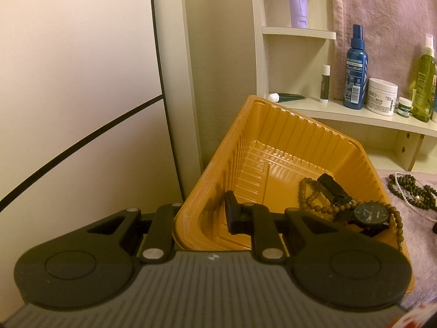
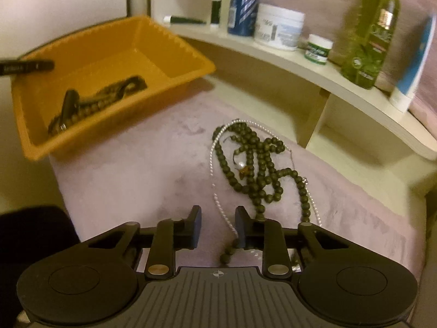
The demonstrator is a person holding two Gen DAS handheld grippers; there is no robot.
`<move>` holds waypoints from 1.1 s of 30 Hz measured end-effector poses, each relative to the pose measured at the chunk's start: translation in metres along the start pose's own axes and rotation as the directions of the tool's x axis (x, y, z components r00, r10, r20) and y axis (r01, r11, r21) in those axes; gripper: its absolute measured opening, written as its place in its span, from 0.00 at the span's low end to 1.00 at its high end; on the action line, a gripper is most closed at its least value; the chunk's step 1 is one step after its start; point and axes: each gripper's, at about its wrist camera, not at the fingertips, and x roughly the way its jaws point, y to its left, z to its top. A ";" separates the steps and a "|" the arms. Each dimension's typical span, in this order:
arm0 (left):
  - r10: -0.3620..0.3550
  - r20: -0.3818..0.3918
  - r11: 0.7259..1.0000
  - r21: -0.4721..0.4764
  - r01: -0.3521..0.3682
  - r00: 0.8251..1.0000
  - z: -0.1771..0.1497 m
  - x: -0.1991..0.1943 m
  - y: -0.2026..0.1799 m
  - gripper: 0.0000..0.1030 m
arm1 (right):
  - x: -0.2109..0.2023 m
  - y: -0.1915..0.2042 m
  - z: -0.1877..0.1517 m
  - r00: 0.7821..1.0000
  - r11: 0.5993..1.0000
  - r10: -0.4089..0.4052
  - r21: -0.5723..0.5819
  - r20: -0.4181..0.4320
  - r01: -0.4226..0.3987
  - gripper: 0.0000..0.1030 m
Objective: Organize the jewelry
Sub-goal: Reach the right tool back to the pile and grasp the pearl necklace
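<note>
Beside shelves, orange tray (image 1: 273,125) holds watch (image 1: 368,214), beads (image 1: 311,194).

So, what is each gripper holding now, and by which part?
Left gripper clamps the orange tray by one side wall. Right gripper holds nothing; the pearl strand lies between its open jaws.

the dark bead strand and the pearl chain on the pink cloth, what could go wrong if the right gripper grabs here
1. The dark bead strand and the pearl chain lie tangled, so lifting one will likely drag the other along.
2. The right gripper has the thin chain between its open jaws; it may slip out or snag.
3. The left gripper pinches the orange tray by its rim, tilted; the watch and the brown bead bracelet sit low and could slide out.
</note>
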 end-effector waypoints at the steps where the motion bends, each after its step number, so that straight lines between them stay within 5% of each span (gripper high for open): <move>1: 0.001 0.000 1.000 0.002 -0.001 1.000 0.000 0.000 0.000 0.17 | 0.002 -0.003 0.000 1.000 1.000 0.016 -0.007 -0.005 -0.016 0.25; 9: 0.001 -0.001 1.000 0.004 -0.001 1.000 -0.001 0.001 0.000 0.17 | 0.004 -0.020 0.009 0.991 0.992 0.112 -0.055 -0.068 -0.116 0.24; 13: 0.001 -0.002 1.000 -0.001 -0.001 1.000 -0.001 0.001 0.000 0.17 | 0.003 -0.012 0.008 0.990 0.989 0.122 -0.080 -0.069 -0.127 0.02; 16: 0.002 -0.002 1.000 -0.002 -0.002 1.000 -0.001 0.001 -0.001 0.17 | 0.003 -0.009 0.006 0.994 0.993 0.094 -0.062 -0.055 -0.097 0.02; 24: 0.000 -0.004 1.000 -0.003 0.000 1.000 -0.001 0.001 0.000 0.17 | -0.037 -0.027 0.011 0.991 0.985 0.086 0.141 0.106 -0.100 0.02; 33: 0.000 -0.001 1.000 -0.002 0.000 1.000 -0.001 0.000 0.000 0.17 | -0.096 -0.057 0.036 0.956 0.957 -0.070 0.291 0.285 -0.016 0.02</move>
